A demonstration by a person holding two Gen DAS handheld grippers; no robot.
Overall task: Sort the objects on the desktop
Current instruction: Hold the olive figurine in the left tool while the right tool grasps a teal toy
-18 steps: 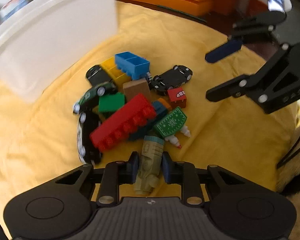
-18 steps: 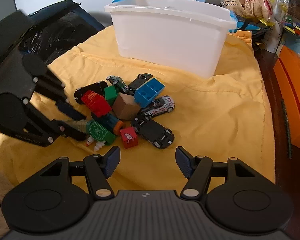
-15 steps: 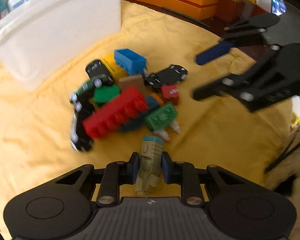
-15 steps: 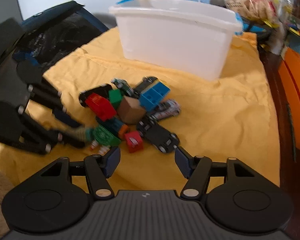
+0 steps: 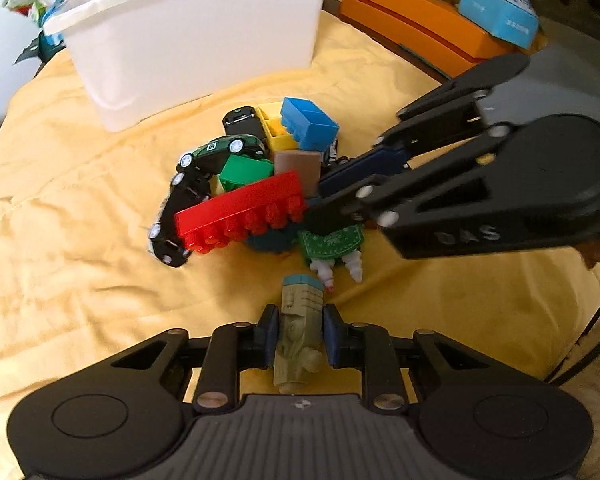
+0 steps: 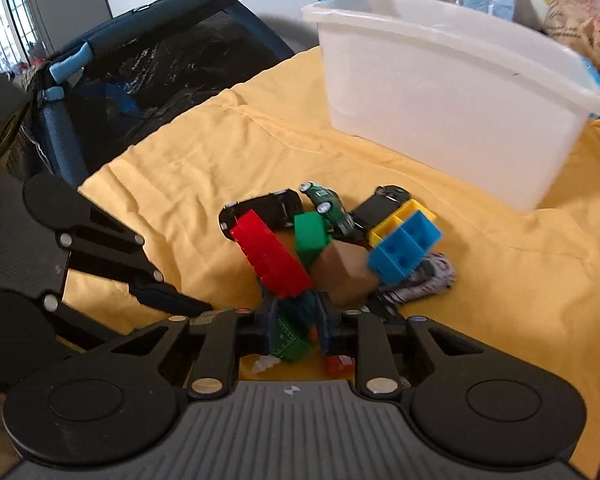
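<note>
- The pale olive plastic toy figure with a blue cap sits clamped between the blue pads of the left hand-held gripper, its capped end pointing toward the toy pile, above the yellow cloth that covers the desk.
- The right hand-held gripper has its jaws drawn close together in the near edge of the pile, around a dark teal toy piece beside the green card-like toy; whether the pads press on it cannot be told.
- From the left wrist view, the right hand-held gripper's fingers reach into the pile from the right, just behind the long red studded building brick.
- Around that brick lie a green brick, a brown block, a yellow brick, a blue brick, a dark green toy car and black toy cars, all heaped touching.
- A white plastic bin stands on the cloth beyond the pile, apart from it.
- Orange boxes lie at the desk's far edge.
</note>
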